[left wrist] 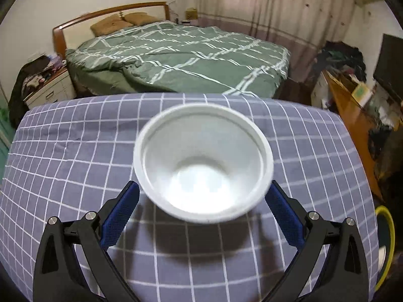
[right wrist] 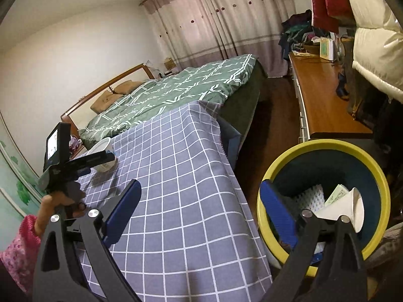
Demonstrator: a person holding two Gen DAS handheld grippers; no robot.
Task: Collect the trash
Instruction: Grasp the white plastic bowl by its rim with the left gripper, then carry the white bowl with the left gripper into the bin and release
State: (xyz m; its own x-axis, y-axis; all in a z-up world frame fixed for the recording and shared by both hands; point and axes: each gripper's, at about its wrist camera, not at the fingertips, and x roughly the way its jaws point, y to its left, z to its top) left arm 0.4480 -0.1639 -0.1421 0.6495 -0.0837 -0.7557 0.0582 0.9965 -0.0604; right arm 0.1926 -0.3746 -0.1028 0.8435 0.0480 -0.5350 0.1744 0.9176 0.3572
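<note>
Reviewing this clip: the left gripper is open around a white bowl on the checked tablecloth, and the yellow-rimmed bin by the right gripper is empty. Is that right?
Not quite: the bin is not empty. The right wrist view shows a white paper cup and other paper scraps inside it. The rest holds: the left gripper is open around the white bowl on the checked tablecloth.

Bowl [left wrist: 203, 162] on table [left wrist: 75, 151], between spread fingers [left wrist: 121, 216] of left gripper [left wrist: 202, 193]. Behind table, bed [left wrist: 176, 58]. Right of table, on floor, bin [right wrist: 325, 148] holding paper cup [right wrist: 350, 210]; right gripper [right wrist: 201, 193] above table edge.
</note>
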